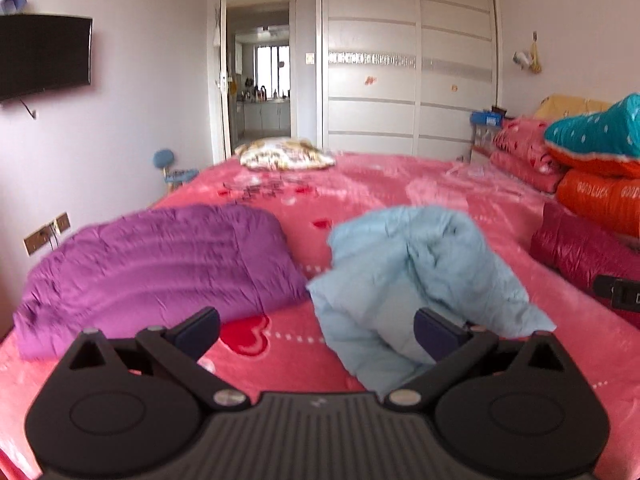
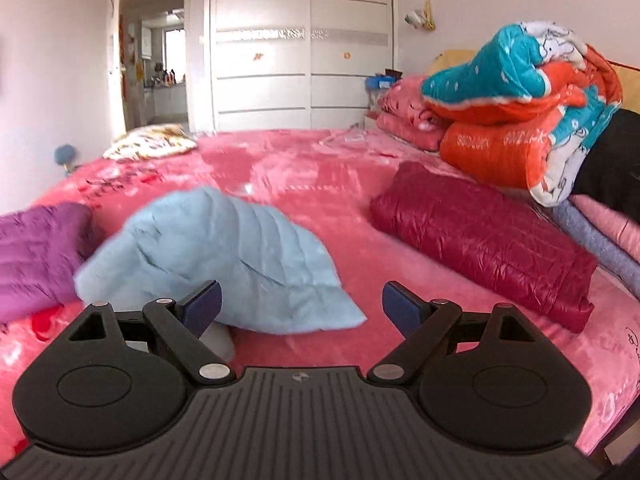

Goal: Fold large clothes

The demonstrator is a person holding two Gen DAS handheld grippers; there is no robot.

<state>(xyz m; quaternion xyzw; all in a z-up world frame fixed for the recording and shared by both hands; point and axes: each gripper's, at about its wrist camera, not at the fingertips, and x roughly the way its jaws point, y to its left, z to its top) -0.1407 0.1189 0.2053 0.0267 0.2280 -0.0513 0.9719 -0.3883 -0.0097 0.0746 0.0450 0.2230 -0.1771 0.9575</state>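
A crumpled light blue padded jacket (image 1: 420, 280) lies in a heap on the pink bed, also seen in the right wrist view as the blue jacket (image 2: 224, 256). My left gripper (image 1: 316, 334) stands open just in front of it, its right finger against the jacket's near edge. My right gripper (image 2: 302, 306) is open too, with the jacket's right corner between its fingers and nothing held. A purple padded jacket (image 1: 160, 268) lies folded to the left, and a dark red padded jacket (image 2: 484, 240) lies folded to the right.
A pile of folded quilts (image 2: 520, 92) in teal and orange stands at the bed's right side on pink bedding. A patterned pillow (image 1: 284, 154) lies at the far edge. The pink blanket (image 2: 312, 172) is bare beyond the jackets. Wardrobe doors (image 1: 408, 60) stand behind.
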